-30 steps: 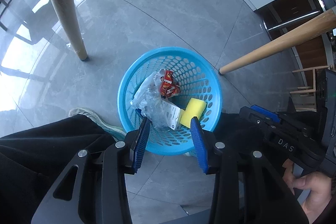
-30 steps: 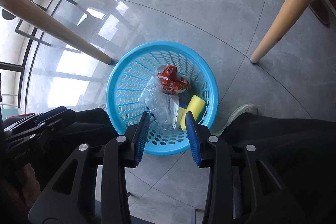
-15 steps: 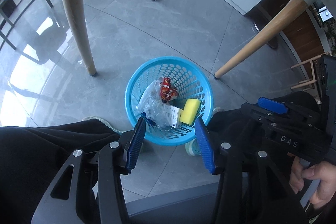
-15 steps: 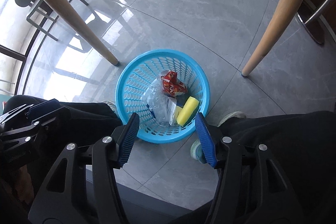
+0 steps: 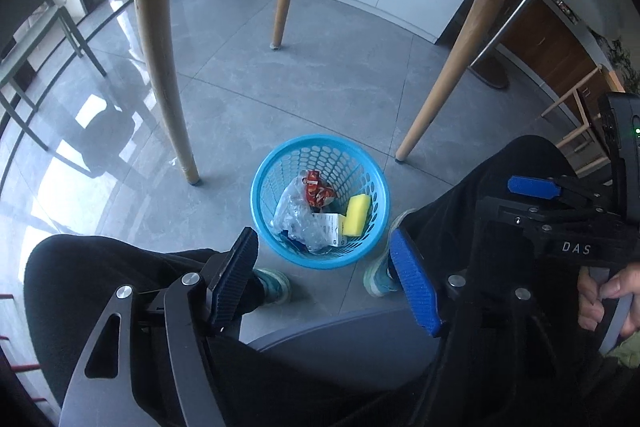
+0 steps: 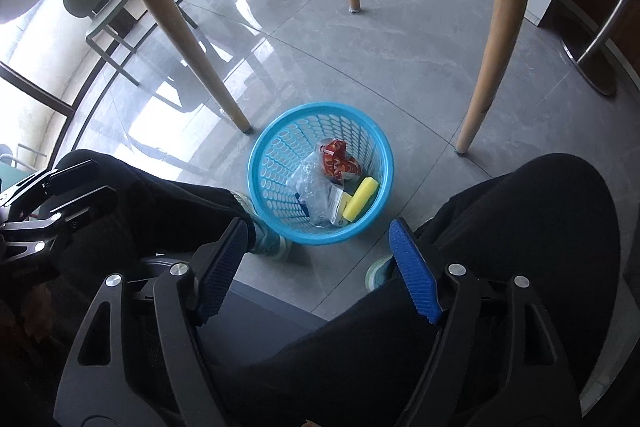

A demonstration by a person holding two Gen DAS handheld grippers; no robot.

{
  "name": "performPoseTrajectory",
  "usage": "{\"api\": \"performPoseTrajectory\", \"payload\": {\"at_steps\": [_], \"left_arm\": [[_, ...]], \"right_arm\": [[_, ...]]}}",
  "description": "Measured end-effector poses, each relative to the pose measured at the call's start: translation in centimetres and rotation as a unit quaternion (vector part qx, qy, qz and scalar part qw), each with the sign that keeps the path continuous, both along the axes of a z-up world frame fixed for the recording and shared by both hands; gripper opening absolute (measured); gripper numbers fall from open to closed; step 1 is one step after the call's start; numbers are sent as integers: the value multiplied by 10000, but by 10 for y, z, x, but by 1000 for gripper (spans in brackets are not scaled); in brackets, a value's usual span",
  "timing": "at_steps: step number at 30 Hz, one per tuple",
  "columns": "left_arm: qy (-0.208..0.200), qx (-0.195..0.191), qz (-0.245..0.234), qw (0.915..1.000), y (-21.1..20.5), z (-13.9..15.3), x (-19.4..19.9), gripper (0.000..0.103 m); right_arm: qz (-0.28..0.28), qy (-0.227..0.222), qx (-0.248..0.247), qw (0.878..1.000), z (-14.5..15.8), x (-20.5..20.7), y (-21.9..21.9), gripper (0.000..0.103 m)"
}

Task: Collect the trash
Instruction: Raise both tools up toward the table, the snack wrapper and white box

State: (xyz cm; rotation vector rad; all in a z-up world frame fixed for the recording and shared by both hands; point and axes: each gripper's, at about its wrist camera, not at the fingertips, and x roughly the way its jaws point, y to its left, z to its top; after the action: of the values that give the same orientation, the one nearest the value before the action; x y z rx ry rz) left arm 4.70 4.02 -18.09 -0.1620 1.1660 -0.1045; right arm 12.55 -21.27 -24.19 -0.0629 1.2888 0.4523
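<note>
Left wrist view: the blue basket (image 5: pixel 320 201) looks smaller and farther below than a second ago, standing on the grey floor (image 5: pixel 320 67) between the person's shoes. Inside lie a crumpled plastic bag (image 5: pixel 294 213), a red wrapper (image 5: pixel 316 193) and a yellow sponge (image 5: pixel 357 215). The left gripper (image 5: pixel 326 275) tilts steeply down; its jaws have just been opening, wide apart with nothing between them.

Right wrist view: the right gripper (image 6: pixel 320 265) has also risen, its jaws having just spread, empty. Wooden table legs (image 6: pixel 492 67) flank the basket; open floor lies beyond.
</note>
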Motion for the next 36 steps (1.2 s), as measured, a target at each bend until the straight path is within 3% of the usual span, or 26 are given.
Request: {"api": "performPoseTrajectory", "payload": {"at_steps": [14, 21, 26, 36], "left_arm": [[-848, 326, -129, 9958, -8, 72, -31, 84], [-1779, 536, -114, 9825, -16, 120, -41, 89], [-2144, 539, 31, 9752, -10, 144, -39, 91], [-2356, 507, 110, 9705, -11, 161, -7, 97]], "right_arm": [[217, -987, 344, 9943, 80, -55, -33, 77], [220, -1623, 762, 9835, 140, -68, -45, 80], [218, -2024, 897, 9749, 176, -67, -45, 85], [65, -2647, 1069, 9584, 229, -34, -46, 89]]}}
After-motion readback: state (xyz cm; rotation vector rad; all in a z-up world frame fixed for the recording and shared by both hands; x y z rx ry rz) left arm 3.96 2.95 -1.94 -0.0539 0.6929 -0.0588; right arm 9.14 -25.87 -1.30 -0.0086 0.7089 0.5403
